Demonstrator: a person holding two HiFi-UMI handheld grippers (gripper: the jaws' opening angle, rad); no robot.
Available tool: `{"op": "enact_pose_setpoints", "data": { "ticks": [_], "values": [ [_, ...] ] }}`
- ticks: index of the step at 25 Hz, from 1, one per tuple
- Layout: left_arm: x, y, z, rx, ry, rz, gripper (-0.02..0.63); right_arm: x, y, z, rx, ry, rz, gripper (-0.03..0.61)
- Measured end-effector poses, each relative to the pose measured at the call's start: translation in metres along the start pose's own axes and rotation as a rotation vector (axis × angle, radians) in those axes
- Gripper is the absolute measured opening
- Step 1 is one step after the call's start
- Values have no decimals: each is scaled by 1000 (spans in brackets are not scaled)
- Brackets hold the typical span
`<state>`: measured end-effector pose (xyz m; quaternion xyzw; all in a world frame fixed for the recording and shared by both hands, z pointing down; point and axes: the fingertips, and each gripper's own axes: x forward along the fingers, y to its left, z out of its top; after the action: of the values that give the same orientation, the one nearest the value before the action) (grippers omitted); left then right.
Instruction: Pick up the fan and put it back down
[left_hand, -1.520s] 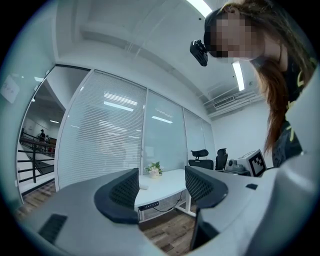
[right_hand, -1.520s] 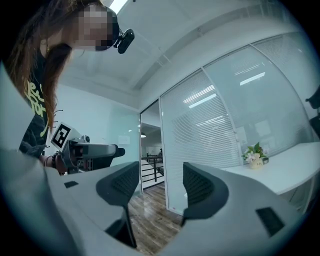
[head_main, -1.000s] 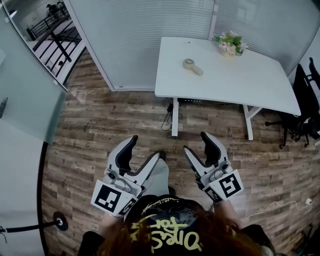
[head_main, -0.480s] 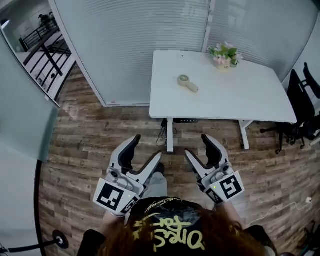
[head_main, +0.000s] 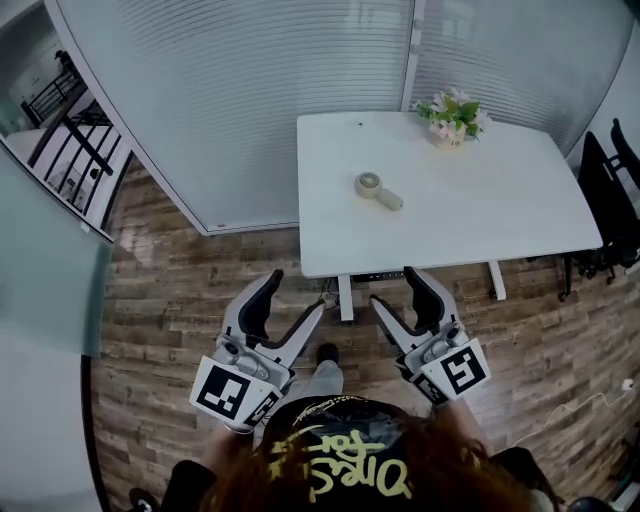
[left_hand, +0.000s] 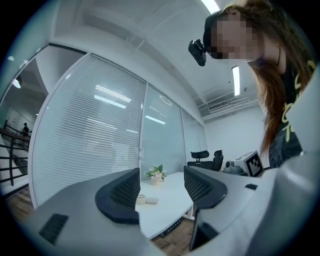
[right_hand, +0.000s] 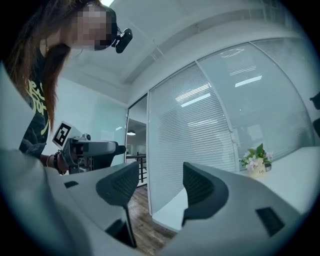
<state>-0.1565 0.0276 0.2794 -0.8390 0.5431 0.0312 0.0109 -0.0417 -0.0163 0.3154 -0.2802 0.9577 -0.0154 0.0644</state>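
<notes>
A small cream hand-held fan (head_main: 377, 189) lies flat on the white table (head_main: 500, 210), left of its middle. In the left gripper view the fan (left_hand: 147, 200) shows far off between the jaws. My left gripper (head_main: 292, 300) hangs open over the wooden floor, short of the table's near edge. My right gripper (head_main: 400, 292) is open too, beside it, its tips just at the table's near edge. Neither holds anything. In the right gripper view only the table's corner (right_hand: 172, 212) shows, not the fan.
A pot of flowers (head_main: 450, 115) stands at the table's far edge. Glass partitions with blinds (head_main: 260, 90) run behind and left of the table. Black office chairs (head_main: 615, 200) stand at the right. A cable (head_main: 560, 410) lies on the wood floor.
Both grippers and I have come closer to the table; it now sits nearer in the head view. Jaws stayed as wide as before.
</notes>
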Motion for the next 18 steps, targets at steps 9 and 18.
{"op": "enact_pose_setpoints", "data": {
  "ticks": [9, 18],
  "values": [
    [51, 61, -4, -34, 27, -43, 268, 61, -40, 2, -14, -16, -51, 258],
    [93, 104, -6, -41, 22, -94, 267, 106, -69, 2, -35, -23, -95, 259]
  ]
}}
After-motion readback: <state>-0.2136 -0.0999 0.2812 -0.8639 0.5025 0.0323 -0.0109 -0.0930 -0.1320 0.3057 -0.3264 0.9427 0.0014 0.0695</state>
